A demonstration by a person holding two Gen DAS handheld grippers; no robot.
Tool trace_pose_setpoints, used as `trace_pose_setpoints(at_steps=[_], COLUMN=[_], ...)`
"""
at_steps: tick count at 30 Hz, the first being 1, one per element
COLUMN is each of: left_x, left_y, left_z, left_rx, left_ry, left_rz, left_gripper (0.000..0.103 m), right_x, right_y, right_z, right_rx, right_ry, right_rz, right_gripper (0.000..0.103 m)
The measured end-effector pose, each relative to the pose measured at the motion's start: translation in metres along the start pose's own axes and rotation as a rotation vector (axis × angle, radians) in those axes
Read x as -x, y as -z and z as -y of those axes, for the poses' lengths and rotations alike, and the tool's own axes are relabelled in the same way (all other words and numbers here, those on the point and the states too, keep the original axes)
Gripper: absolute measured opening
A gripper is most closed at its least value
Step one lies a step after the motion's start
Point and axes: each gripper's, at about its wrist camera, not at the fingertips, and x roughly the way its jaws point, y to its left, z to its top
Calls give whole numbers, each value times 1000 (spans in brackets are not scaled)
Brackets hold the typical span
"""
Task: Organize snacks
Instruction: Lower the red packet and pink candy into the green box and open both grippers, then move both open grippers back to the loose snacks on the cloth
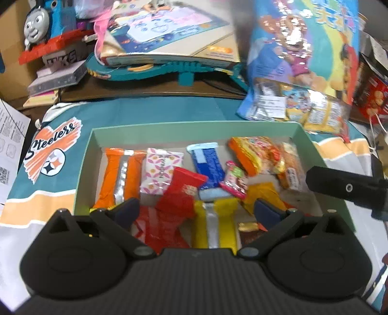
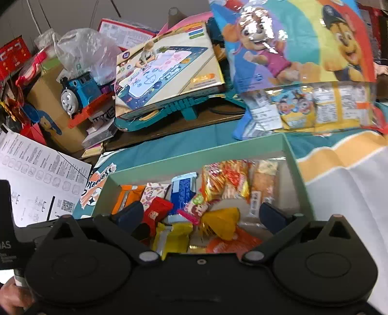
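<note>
Lots of snacks (image 1: 179, 191) are in the green box (image 1: 194, 127) already, both hand-held grippers (image 1: 195, 208) (image 2: 201, 214) are spread wide and empty, and the big bag (image 1: 305, 60) waits outside.

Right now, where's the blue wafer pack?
In the left wrist view the blue wafer pack lies mid-box at the green box's far wall, between the pink-patterned packet and orange cracker bag.

1. "Steelers" in dark script stands on the teal cloth (image 1: 155, 109), on an orange patch at about nine o'clock from the green box (image 1: 194, 126).
2. "KS" in pale letters, perhaps part of a longer word, shows on a small dark box (image 1: 61, 57) under the toy train (image 1: 46, 21), at eleven o'clock.
3. QR codes sit on the white printed sheet (image 2: 41, 169); its small print is unreadable.
</note>
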Motion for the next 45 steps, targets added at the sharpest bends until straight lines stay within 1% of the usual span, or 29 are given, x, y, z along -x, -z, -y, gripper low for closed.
trace_pose_setpoints(at_steps=[6,15,21,29,34,38,45], left_x=[26,57,68,68,58,49,32], left_y=[13,35,58,100,121,126,123], left_z=[18,33,40,48,56,62,85], left_rx=[-24,-39,-41,1,0,-3,-31], left_ry=[5,19,34,82,73,67,45], left_rz=[12,20,-5,-67,-118,-150,-167], left_gripper=[103,103,103,103,103,103,103], right_x=[34,79,102,125,131,137,139], right_y=[14,32,49,81,110,131,155], right_z=[14,25,34,63,88,104,127], right_rx=[-26,-49,-41,-103,-169,-198,-285], right_ry=[4,-27,-17,-4,12,37,56], right_rz=[22,52,51,25,-18,-38,-55], right_gripper=[103,103,103,103,103,103,103])
